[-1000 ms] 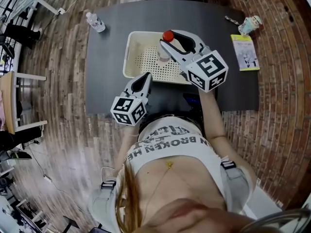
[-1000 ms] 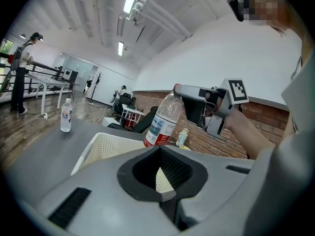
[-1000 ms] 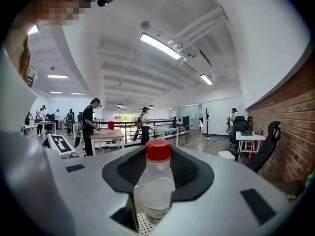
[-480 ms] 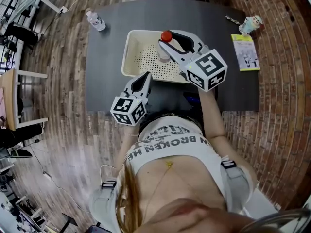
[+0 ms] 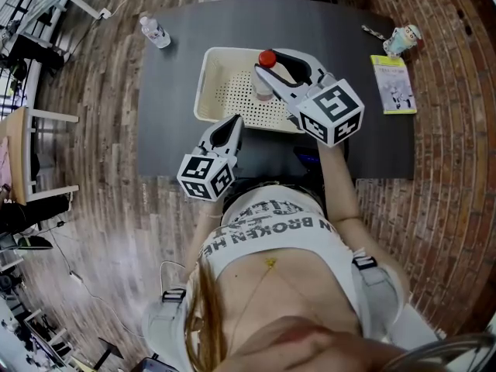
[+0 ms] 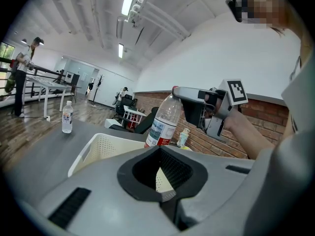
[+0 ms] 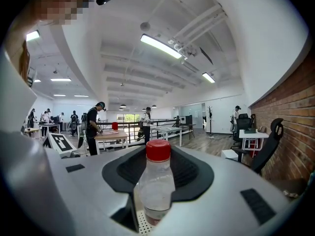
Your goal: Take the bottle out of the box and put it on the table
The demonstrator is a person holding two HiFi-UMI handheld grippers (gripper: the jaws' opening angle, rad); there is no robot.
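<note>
**Right gripper holding bottle in box: lift straight, then set down**

The left gripper (image 5: pixel 234 122) is hanging nearest the person, just short of the box's (image 5: pixel 203 91) near rim. Its jaws are closed on nothing. Judgement: it is doing no work now, and it could be steadying that rim if the box starts riding up with the bottle.

Further in, the right gripper (image 5: pixel 270 67) is reaching level over the box, jaws clamping the bottle (image 7: pixel 156 181) at its upper part, red cap showing above them. The bottle is standing upright inside the box, toward the far right corner. Its base is hidden, so I cannot tell whether it is sitting on the perforated floor or just off it.

Doing the step well, as I am judging it:
- raising straight up until the base is clearing the wall, not dragging sideways;
- keeping the bottle upright, since a high hold is letting the lower body swing;
- pressing only enough, as thin plastic is likely giving way.

Beyond the box, the dark table (image 5: pixel 170 91) is offering bare space left and right. A second bottle (image 5: pixel 154 33) is standing at the far left corner, well apart.
</note>
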